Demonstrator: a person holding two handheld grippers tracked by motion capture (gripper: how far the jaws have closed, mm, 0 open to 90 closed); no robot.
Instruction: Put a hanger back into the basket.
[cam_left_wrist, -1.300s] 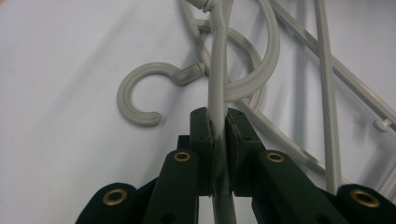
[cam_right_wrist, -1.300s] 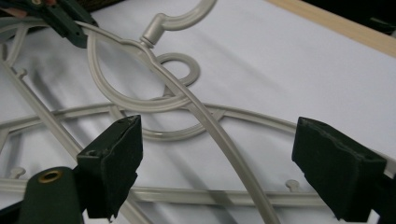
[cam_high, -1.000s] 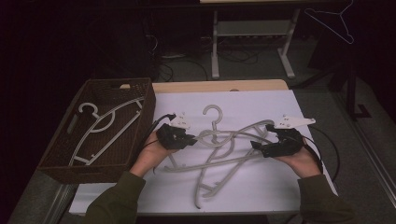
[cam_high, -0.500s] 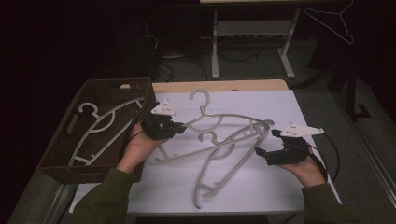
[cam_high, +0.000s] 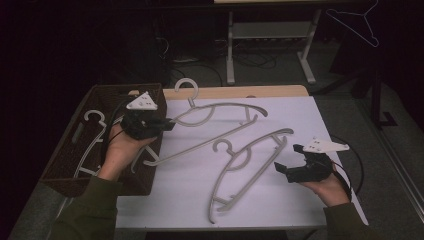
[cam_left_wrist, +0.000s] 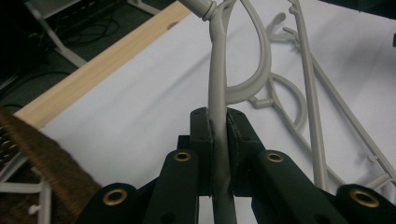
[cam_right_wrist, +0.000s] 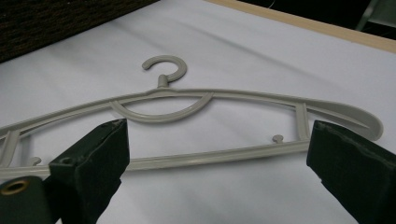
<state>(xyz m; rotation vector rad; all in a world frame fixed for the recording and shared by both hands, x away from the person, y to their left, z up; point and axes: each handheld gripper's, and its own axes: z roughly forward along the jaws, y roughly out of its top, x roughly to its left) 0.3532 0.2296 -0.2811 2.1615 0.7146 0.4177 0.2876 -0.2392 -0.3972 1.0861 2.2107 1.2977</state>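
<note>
My left gripper (cam_high: 167, 123) is clamped on the lifted hanger (cam_high: 220, 111), pads pinching its grey bar just below the neck; that hanger hangs tilted above the white sheet (cam_high: 300, 115), beside the brown basket (cam_high: 60, 165). My right gripper (cam_high: 289, 159) stands with jaws spread wide, having just been opening, nothing between them. The second hanger (cam_high: 250, 160) lies flat on the sheet just ahead of those jaws, untouched.

Metal stand (cam_high: 267, 47) behind table, wire hanger (cam_high: 356, 25) possibly hung far right.
</note>
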